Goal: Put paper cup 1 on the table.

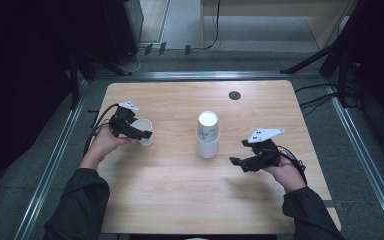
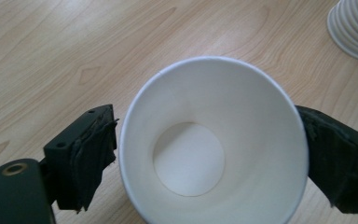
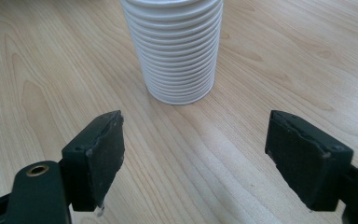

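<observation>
Paper cup (image 2: 213,154) sits upright between my left tool's (image 1: 139,133) jaws, left of the worktop (image 1: 180,200); whether the pads pinch it I cannot tell. I judge it light, thin-walled, crushable: hold gently at mid-wall. Right tool (image 3: 193,158) gapes empty, facing the nested stack (image 3: 177,46); its ribbed rims show close up, while the high view gives the layout.

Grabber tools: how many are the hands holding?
2. The left tool is round a single paper cup at the table's left; the right tool is open right of the cup stack.
</observation>
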Motion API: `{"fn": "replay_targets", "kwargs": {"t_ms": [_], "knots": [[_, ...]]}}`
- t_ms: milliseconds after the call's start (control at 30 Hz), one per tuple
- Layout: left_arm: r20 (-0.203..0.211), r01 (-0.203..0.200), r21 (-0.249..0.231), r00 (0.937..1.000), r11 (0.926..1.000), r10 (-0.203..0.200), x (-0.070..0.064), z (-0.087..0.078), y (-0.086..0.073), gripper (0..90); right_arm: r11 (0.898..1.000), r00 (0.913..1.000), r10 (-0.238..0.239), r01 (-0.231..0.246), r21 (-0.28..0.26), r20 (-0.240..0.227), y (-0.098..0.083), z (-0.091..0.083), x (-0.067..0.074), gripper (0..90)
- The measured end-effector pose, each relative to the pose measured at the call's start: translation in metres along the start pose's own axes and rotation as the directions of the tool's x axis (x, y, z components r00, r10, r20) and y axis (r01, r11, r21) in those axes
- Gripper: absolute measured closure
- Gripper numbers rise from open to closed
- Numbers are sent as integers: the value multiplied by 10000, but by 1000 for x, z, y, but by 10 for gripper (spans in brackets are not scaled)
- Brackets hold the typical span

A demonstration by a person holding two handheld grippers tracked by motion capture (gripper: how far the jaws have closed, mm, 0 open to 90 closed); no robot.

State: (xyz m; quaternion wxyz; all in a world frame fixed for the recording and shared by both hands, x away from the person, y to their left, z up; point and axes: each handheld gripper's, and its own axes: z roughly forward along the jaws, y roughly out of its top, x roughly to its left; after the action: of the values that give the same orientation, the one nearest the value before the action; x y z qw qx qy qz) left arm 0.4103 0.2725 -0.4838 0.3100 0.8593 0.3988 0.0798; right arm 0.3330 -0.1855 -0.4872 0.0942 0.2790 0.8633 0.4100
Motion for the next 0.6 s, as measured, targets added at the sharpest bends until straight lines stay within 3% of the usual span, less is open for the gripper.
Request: {"fn": "replay_targets", "kwargs": {"t_ms": [300, 600], "knots": [[75, 245, -285, 9997, 9993, -243, -2, -14, 0, 94, 9995, 9999, -105, 103, -303, -57, -1, -1, -1, 195], [29, 239, -412, 9997, 9989, -238, -8, -36, 3, 92, 9992, 9990, 327, -334, -238, -312, 5, -5, -4, 140]]}}
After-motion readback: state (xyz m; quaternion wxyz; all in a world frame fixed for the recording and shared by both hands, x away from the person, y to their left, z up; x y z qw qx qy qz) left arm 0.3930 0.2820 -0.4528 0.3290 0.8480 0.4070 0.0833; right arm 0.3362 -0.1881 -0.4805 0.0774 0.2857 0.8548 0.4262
